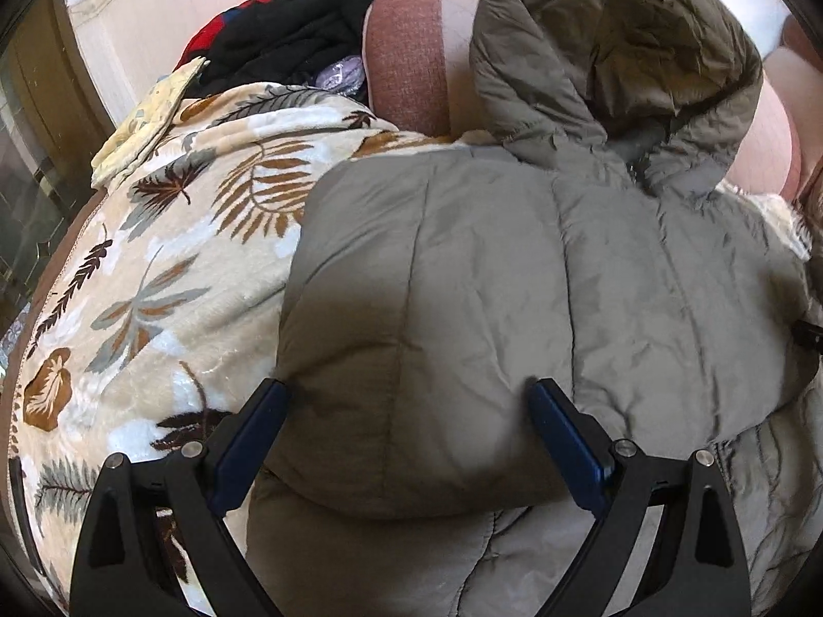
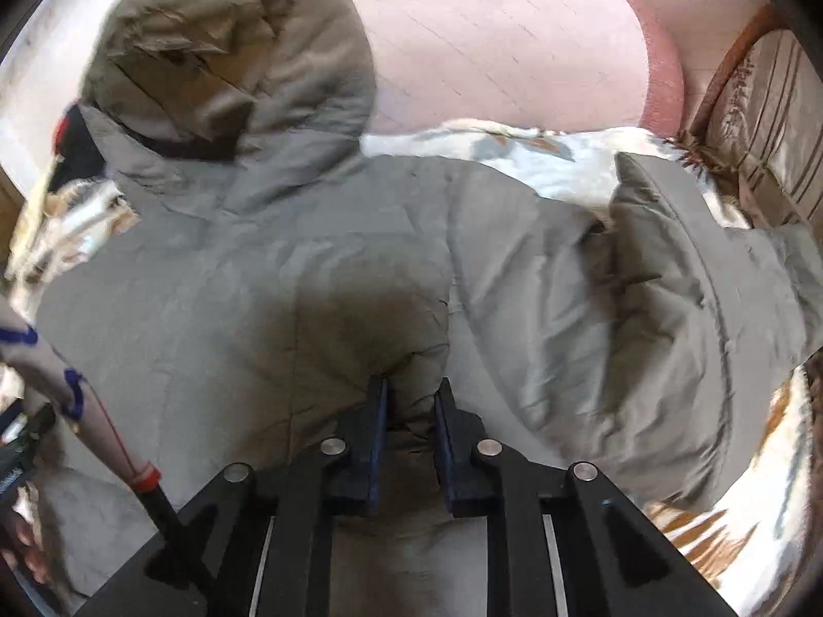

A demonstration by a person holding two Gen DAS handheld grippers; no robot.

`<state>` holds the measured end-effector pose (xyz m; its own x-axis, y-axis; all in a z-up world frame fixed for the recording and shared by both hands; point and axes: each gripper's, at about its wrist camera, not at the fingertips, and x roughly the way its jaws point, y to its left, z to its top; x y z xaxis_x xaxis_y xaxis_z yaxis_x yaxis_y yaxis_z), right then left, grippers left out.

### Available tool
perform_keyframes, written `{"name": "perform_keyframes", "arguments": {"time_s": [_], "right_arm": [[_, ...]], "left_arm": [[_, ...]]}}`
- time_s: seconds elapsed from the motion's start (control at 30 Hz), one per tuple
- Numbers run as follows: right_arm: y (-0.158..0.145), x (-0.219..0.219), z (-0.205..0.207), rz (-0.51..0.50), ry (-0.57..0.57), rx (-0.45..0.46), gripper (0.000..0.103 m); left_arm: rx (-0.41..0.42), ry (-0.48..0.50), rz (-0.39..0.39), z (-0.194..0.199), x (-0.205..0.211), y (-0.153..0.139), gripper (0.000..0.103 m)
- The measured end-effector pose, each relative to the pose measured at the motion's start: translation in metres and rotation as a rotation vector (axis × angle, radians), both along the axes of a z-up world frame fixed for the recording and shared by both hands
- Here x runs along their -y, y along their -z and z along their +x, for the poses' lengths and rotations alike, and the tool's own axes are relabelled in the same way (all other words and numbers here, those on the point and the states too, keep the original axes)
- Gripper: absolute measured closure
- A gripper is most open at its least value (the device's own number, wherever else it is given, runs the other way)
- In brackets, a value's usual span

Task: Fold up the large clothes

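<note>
Lying flat on a leaf-print blanket (image 1: 154,267), the grey-green padded jacket (image 1: 488,267) fills both views, its hood (image 1: 607,51) propped against a pink headboard (image 1: 411,61). Left gripper (image 1: 406,401): jaws spread wide above the jacket's near fold, with nothing between them. Right gripper (image 2: 411,396): jaws drawn close together, pinching a raised ridge of jacket (image 2: 360,257) fabric. One sleeve (image 2: 694,277) lies bunched to the right; this view is motion-blurred, so its exact lay is uncertain. Dark clothes (image 1: 288,36) are piled beside the headboard, beyond the blanket.
</note>
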<state>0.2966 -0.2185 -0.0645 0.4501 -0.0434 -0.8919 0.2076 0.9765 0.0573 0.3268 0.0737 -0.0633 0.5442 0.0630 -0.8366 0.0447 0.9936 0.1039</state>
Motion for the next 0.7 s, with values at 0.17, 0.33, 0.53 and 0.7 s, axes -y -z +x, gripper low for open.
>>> {"name": "perform_keyframes", "arguments": {"time_s": [0.17,0.33,0.53,0.7], "right_arm": [[0.004,0.000,-0.001,-0.021,-0.026,-0.033,0.073],[-0.029,0.031,-0.030,-0.006,0.000,0.037,0.013],[-0.055,0.113,-0.078,-0.026,0.120,0.043,0.013],[-0.058,0.200,-0.109,-0.014,0.267,0.016,0.011]], "left_arm": [[-0.006,0.005,0.017,-0.010,0.003,-0.004,0.008],[0.044,0.056,0.056,-0.045,0.013,-0.020,0.008],[0.083,0.118,0.079,-0.101,0.040,-0.031,0.008],[0.069,0.135,0.030,-0.138,0.061,-0.032,0.008]]}}
